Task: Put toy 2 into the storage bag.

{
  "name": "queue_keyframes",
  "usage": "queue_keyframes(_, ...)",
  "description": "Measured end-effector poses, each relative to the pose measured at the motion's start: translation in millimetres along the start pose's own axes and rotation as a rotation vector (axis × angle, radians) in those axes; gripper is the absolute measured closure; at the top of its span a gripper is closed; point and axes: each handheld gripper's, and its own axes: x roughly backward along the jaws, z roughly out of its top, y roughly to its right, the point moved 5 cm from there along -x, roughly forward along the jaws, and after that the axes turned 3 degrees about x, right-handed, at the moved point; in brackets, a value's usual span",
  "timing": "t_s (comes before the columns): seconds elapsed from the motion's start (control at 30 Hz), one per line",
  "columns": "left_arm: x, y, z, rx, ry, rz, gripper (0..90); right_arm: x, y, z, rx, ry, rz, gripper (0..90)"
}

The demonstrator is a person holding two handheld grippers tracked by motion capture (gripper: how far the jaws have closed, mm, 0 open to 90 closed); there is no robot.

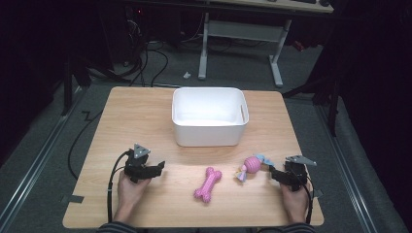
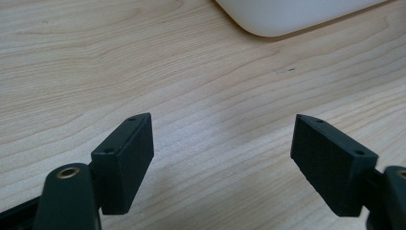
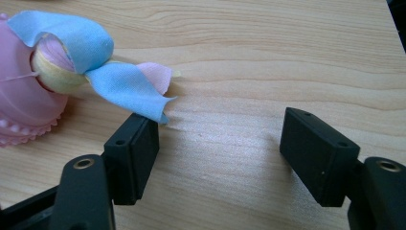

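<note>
- Left gripper [image 1: 156, 170], jaws apart over bare light wooden table [image 1: 145, 116].
- Right gripper [image 1: 272, 174], jaws apart, empty, just beside the pink ball toy with blue cloth ribbons [image 1: 251, 166].

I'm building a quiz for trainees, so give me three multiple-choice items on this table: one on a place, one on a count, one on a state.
1. Where does the pink bone lie?
A. inside the bin
B. on the table between the two tools
C. on the floor

2. How many toys are on the table?
A. two
B. four
C. none

3. What is in the white bin?
A. the bone
B. a ball toy
C. nothing that can be seen

Key: 1 B, the bone rests on the wood between the left tool and right tool. 2 A, only the bone and the ribboned ball toy. 3 C, its inside looks plain white.
</note>
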Motion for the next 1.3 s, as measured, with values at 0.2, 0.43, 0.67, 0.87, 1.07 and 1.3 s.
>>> queue_keyframes(0.2, 3.6, 11.5, 4.3, -0.037, -0.003, -0.029, 24.3, 0.0, 0.1, 0.0, 0.0, 0.0, 0.0, 29.8)
queue_keyframes(0.43, 10.0, 32.3, 13.4, -0.074, 0.016, -0.07, 28.2, -0.2, -0.1, 0.3, -0.004, 0.0, -0.004, 30.2)
queue_keyframes(0.67, 14.0, 46.3, 17.7, -0.092, 0.018, -0.097, 30.1, -0.5, 0.2, 0.6, 0.001, 0.001, -0.004, 30.2)
queue_keyframes(0.87, 14.9, 64.7, 20.8, -0.103, -0.014, -0.16, 32.3, -0.5, 0.2, 0.6, 0.0, 0.002, -0.004, 30.2)
queue_keyframes(1.07, 14.7, 82.5, 26.0, -0.139, -0.033, -0.183, 31.2, -0.6, 0.4, 0.7, 0.002, 0.002, -0.005, 30.2)
queue_keyframes(1.3, 11.4, 104.7, 28.8, -0.177, -0.064, -0.209, 31.6, -0.6, 0.3, 0.6, 0.001, 0.002, -0.004, 30.2)
